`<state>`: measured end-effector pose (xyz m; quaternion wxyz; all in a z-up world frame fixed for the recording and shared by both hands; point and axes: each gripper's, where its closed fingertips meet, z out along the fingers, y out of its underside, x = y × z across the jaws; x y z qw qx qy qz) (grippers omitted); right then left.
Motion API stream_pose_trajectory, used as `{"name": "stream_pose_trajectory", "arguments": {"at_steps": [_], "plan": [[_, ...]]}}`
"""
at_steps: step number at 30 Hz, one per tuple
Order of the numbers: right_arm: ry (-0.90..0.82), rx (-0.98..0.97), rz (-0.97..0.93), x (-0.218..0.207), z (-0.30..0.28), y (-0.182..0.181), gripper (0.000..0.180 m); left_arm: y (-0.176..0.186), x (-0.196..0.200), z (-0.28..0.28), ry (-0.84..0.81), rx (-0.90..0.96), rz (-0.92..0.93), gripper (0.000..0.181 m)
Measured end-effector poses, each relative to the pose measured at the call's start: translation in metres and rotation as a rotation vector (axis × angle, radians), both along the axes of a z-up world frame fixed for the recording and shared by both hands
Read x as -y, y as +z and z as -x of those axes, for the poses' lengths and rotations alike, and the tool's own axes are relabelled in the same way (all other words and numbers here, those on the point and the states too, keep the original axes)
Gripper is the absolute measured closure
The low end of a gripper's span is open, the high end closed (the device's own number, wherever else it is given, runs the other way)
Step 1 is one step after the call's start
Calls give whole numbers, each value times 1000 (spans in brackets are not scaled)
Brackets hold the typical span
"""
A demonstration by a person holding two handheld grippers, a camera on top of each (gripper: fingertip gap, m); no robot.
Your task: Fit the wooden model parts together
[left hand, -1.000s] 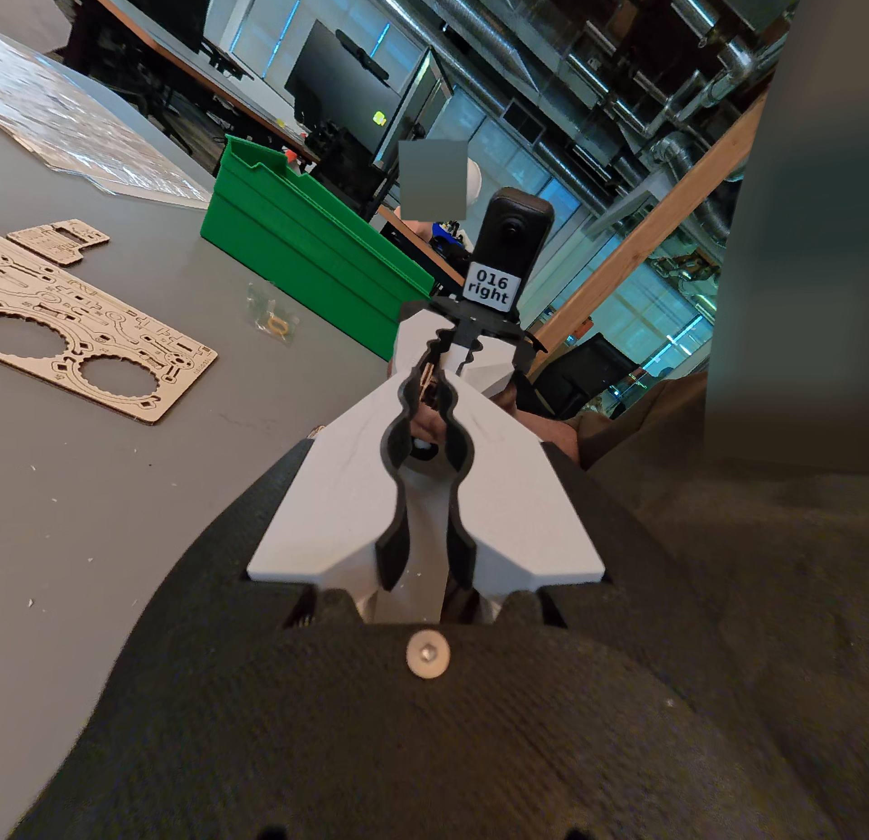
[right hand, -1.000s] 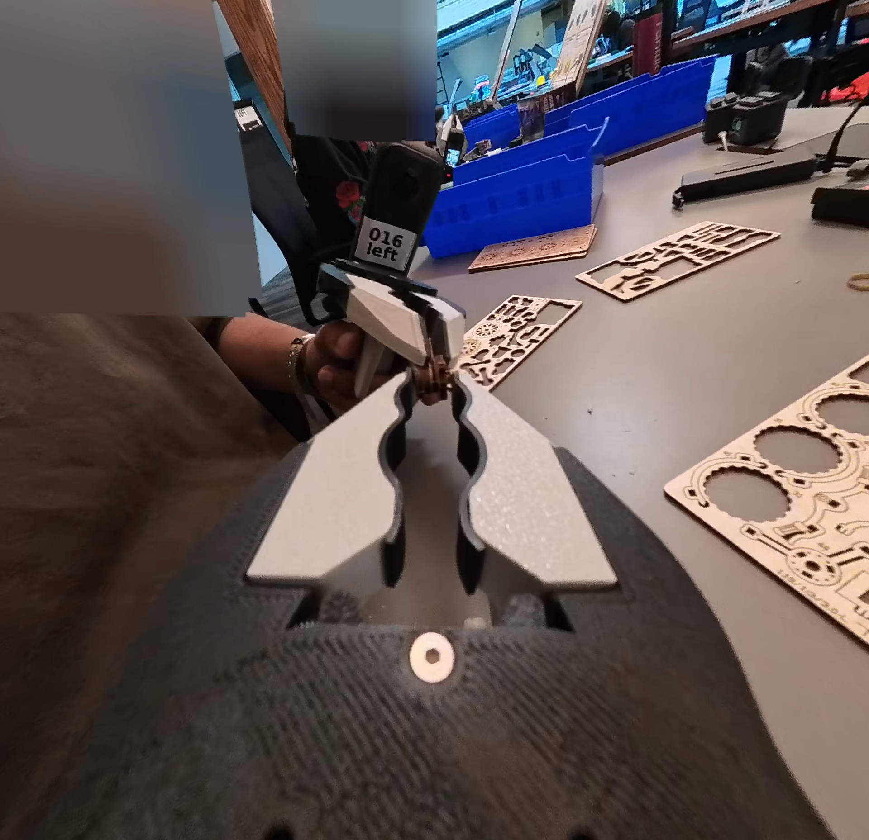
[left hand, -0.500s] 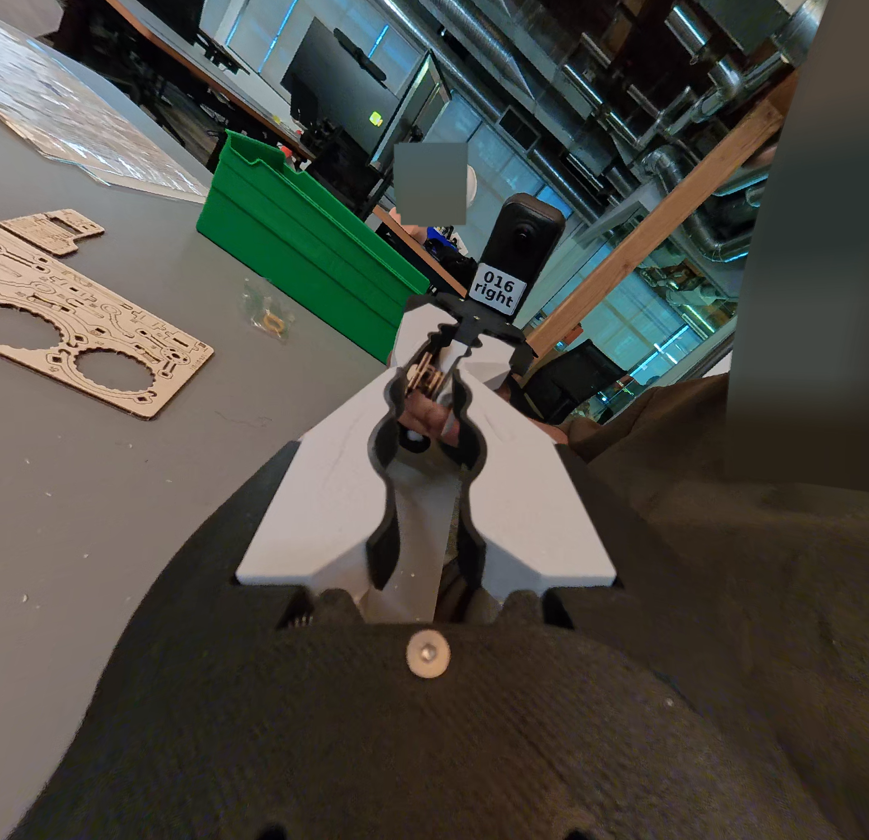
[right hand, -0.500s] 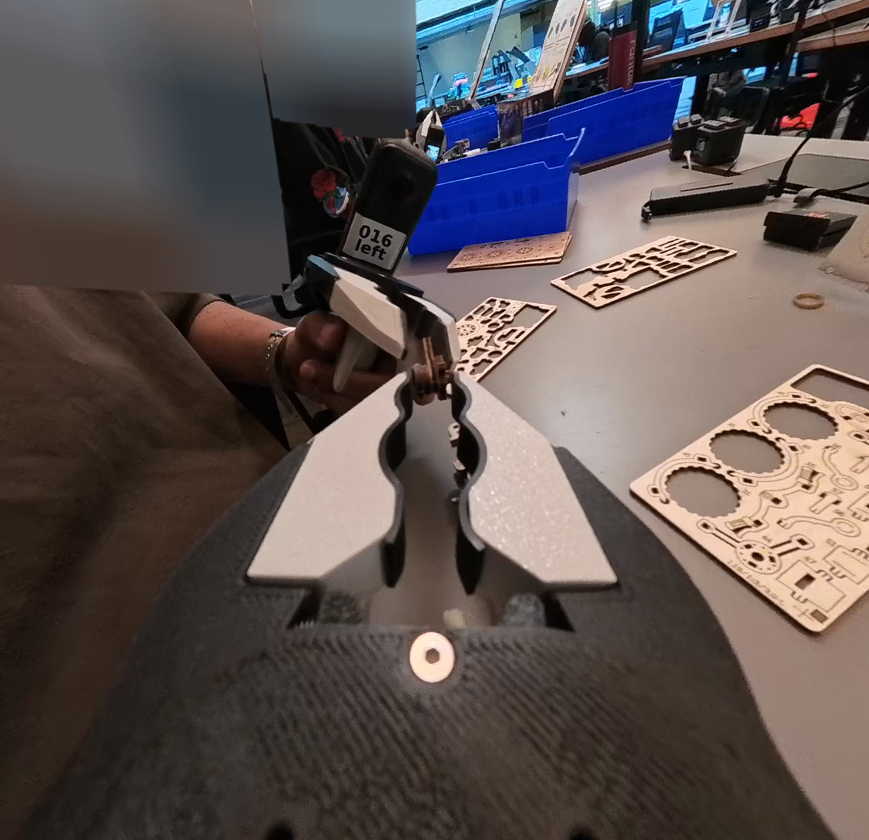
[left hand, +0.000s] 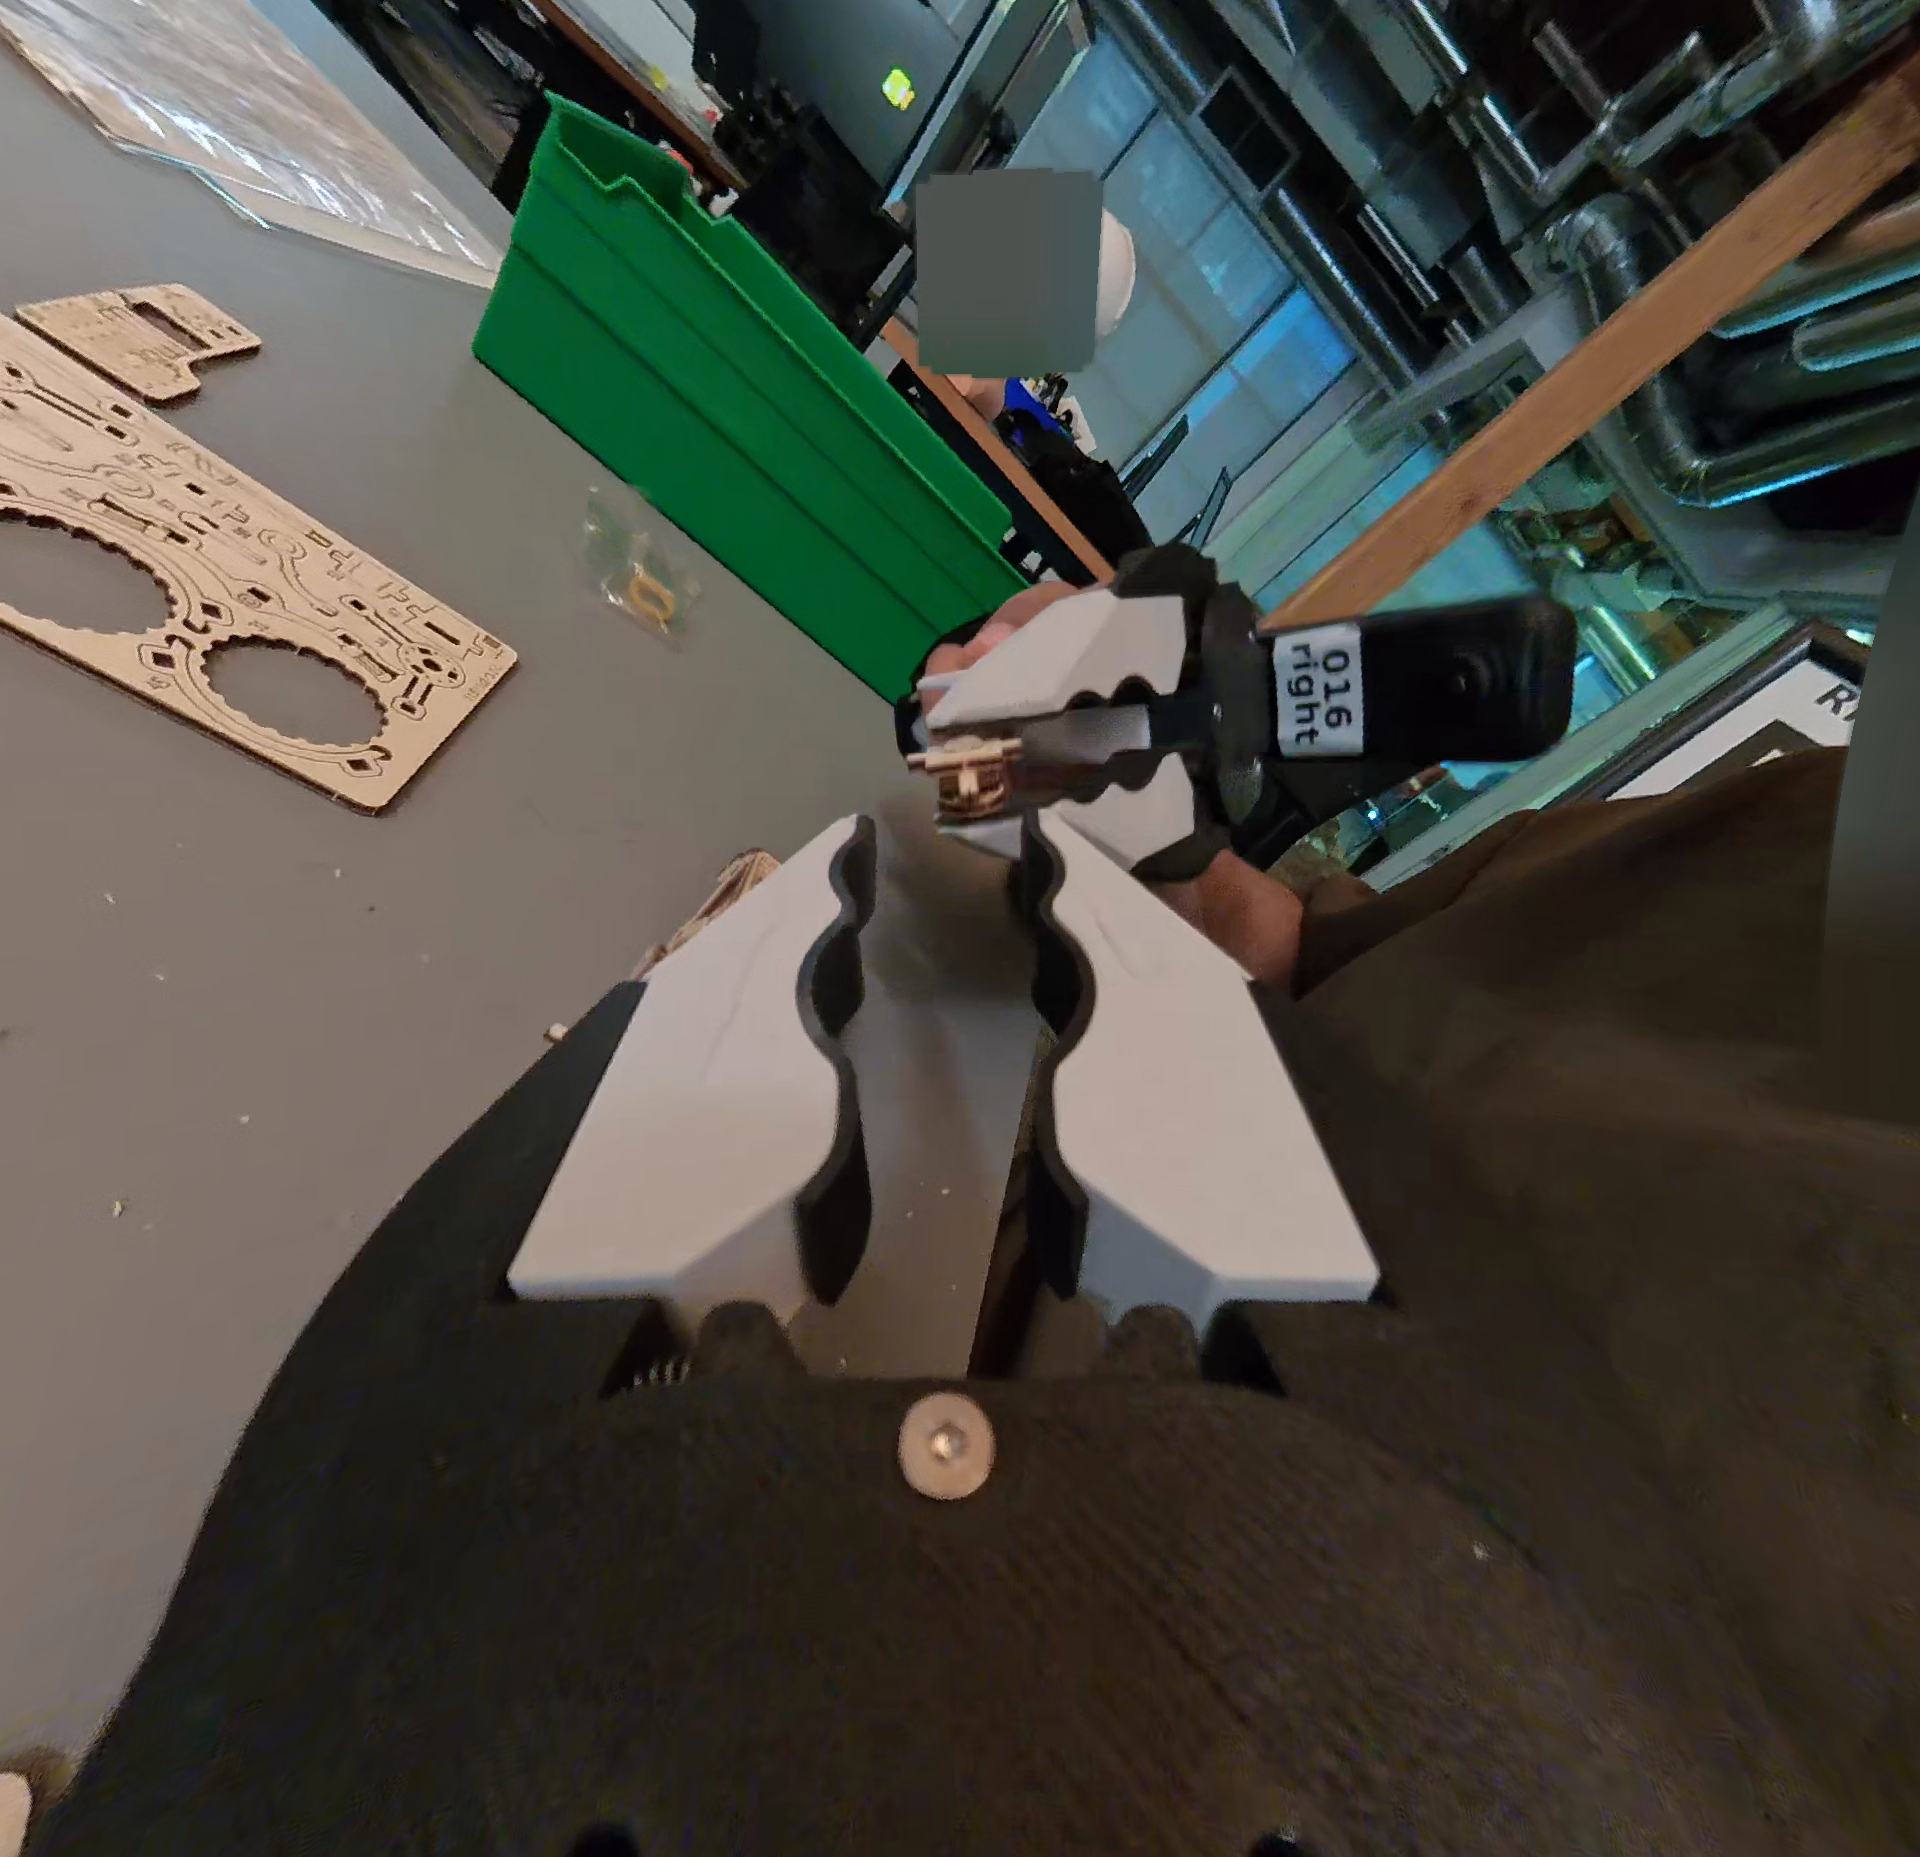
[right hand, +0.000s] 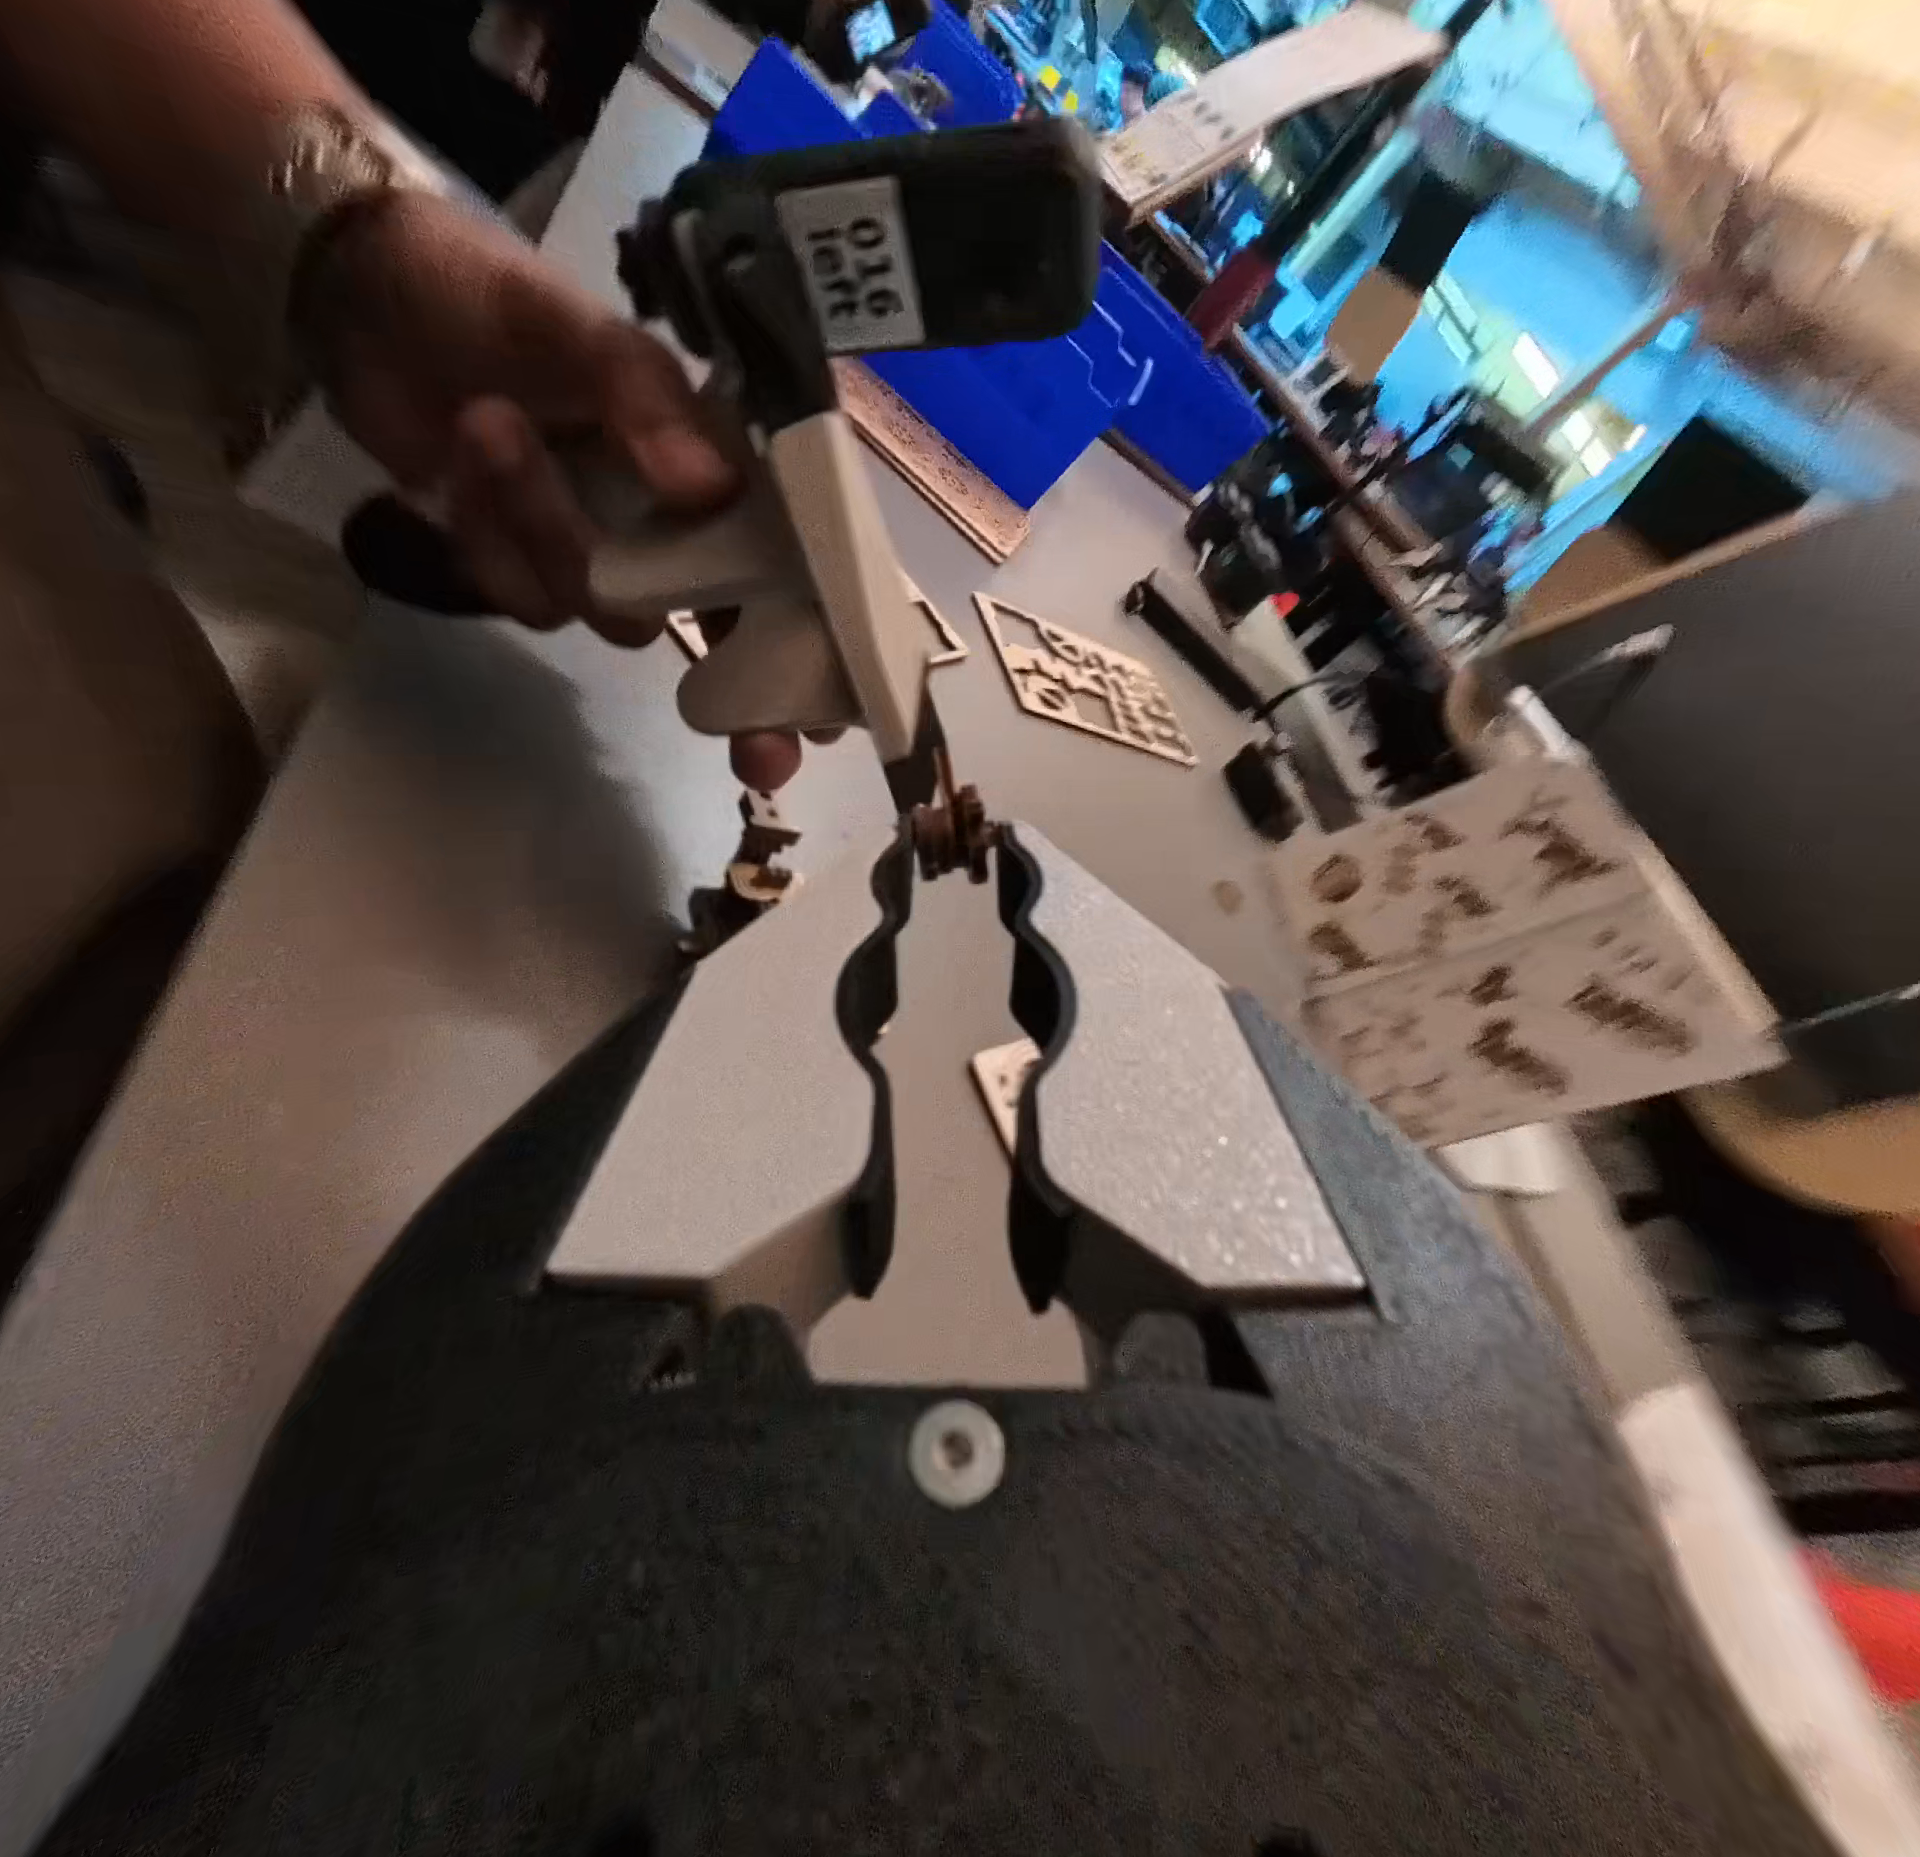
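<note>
Jaws of the left gripper (left hand: 951, 841) stood apart with nothing between them. Those of the right gripper (right hand: 948, 849) were clamped on the small wooden assembly (left hand: 971, 779), pinched at the very tips. The right gripper was turned on its side and crossed just beyond the left tips. That probably kept the assembly steady in the air and square to the open left jaws, so another part could be brought to it or the grip taken over there. Left free, those jaws suited fetching: loose wooden pieces (right hand: 758, 862) lay on the grey table (left hand: 364, 976) just left of the right jaws and below the left gripper. A punched wooden sheet (left hand: 260, 612) lay well to the left of the left jaws. A green bin (left hand: 727, 436) stood beyond them, out of the working space.

The assembly looked like a few thin toothed discs stacked on a short axle. In the right wrist view, blurred by motion, the discs showed edge-on and stood across the gap, so the axle seemed to run from one right finger to the other. From the left wrist view a pale flat plate lay level on top. The stack pointed down toward the gap between the left tips, near but apparently not touching them.
</note>
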<state>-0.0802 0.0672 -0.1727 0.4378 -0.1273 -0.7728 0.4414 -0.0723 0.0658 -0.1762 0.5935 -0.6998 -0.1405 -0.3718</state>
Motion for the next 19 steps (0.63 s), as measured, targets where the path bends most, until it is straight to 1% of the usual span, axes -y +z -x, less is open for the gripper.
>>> {"name": "stream_pose_trajectory", "arguments": {"at_steps": [2, 4, 6, 10, 19], "plan": [[12, -91, -123, 6, 0, -4, 166, 0, 0, -2, -8, -12, 2, 158], [12, -108, -165, 10, 0, -9, 166, -1, 1, -3, -11, -16, 7, 163], [9, -109, -155, 11, 1, -8, 166, -3, 1, -2, -7, -20, 16, 170], [5, -92, -109, 8, 3, -6, 166, -2, 2, -1, -1, -27, 12, 178], [17, -80, -99, 9, 2, -8, 166, -2, 2, -2, -15, -2, 10, 174]]}}
